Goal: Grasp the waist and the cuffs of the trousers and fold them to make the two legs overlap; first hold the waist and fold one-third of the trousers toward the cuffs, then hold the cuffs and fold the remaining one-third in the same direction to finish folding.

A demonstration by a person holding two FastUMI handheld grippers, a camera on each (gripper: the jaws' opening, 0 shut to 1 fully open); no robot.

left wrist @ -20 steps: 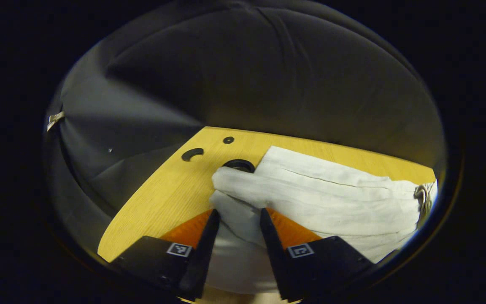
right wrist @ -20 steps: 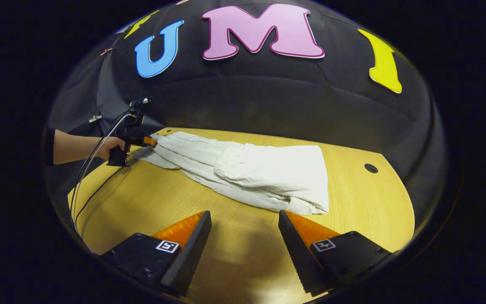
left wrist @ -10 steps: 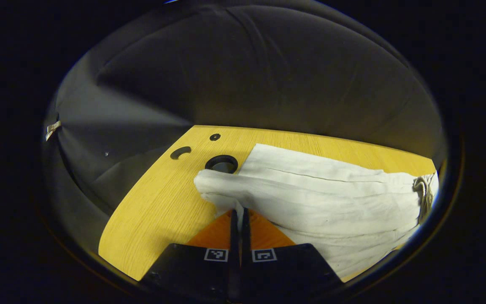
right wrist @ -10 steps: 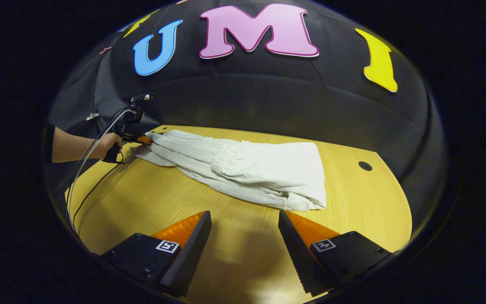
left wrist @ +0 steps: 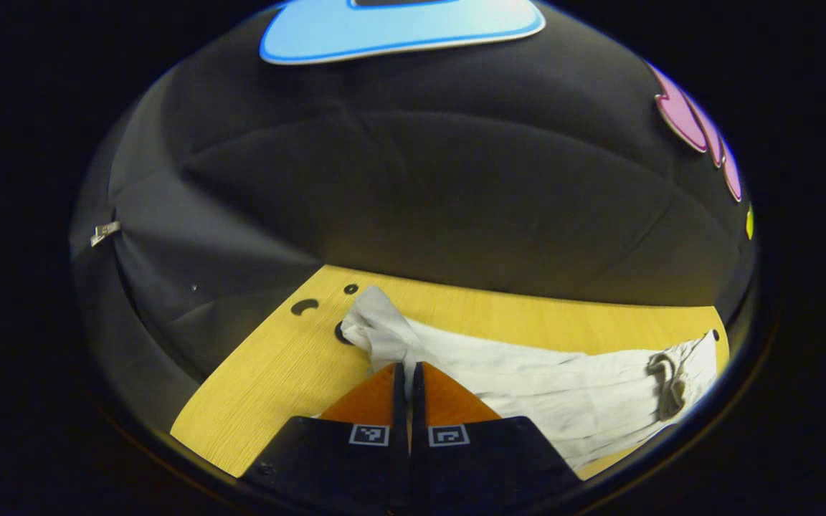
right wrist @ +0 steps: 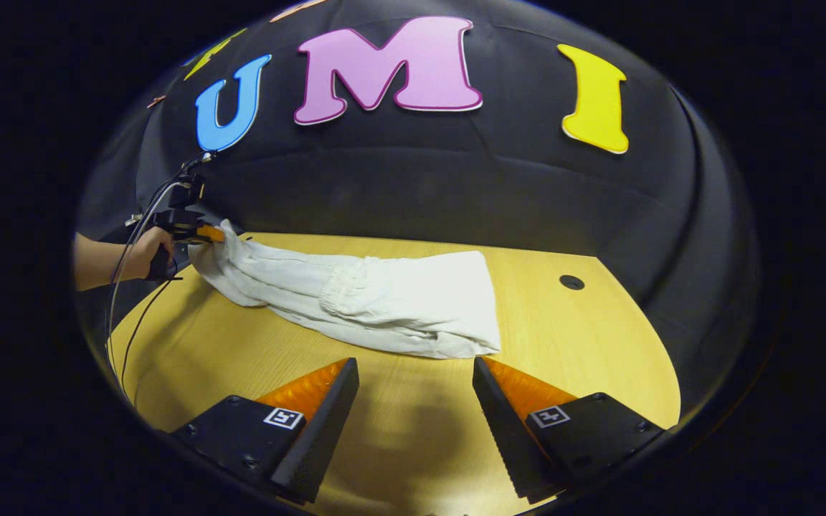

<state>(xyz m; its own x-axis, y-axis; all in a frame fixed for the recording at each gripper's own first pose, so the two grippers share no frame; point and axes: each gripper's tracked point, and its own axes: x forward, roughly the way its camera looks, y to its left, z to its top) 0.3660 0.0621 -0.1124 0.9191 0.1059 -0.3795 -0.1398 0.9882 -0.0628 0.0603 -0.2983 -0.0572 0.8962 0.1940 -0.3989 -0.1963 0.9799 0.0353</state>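
Wooden table (right wrist: pixel 585 337), bare near edge, left gripper (left wrist: pixel 404 373) pinching trousers (right wrist: pixel 384 301) cuffs (lifted), right gripper (right wrist: pixel 416 376) spread.

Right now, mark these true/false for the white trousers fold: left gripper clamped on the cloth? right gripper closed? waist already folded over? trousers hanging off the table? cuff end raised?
1. The left gripper is shut on the white cloth trousers. True.
2. The right gripper is closed on the trousers. False: its fingers stand apart above the bare yellow wooden table, short of the cloth.
3. The elastic waist is already folded onto the legs. True.
4. The trousers hang over the table edge. False: they lie on the tabletop.
5. The cuff end in the left gripper is raised above the table. True, judging from the right gripper view.
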